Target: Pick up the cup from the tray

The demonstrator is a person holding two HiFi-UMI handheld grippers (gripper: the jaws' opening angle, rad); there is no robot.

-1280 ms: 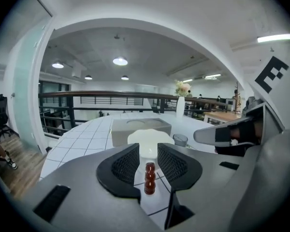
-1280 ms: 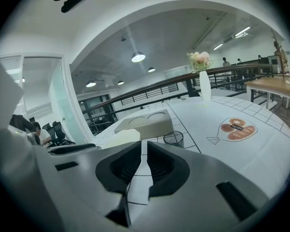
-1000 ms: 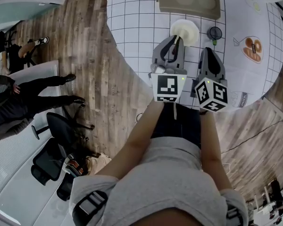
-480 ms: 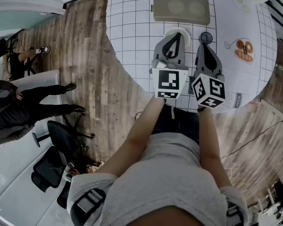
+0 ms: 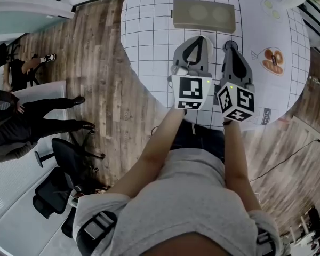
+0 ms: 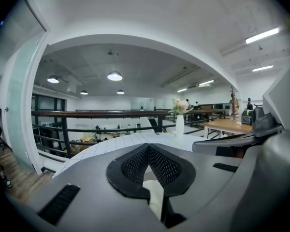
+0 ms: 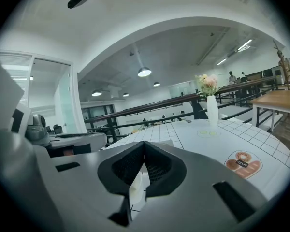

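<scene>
We noted left gripper (image 5: 196,40) and right gripper (image 5: 230,46) fully closed, gripping nothing. Cup (image 6: 153,194) lay mostly hidden under left tips, on table (image 5: 149,25), just short of tray (image 5: 202,15).

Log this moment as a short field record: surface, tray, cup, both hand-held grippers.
surface: round table, grid-pattern cloth
tray: on the table beyond both grippers, two round recesses, nothing standing in it
cup: not clearly visible
left hand-held gripper: jaws together, nothing between the tips, near the tray
right hand-held gripper: jaws together, nothing between the tips, beside the left one
other: vase with flowers on the table
</scene>
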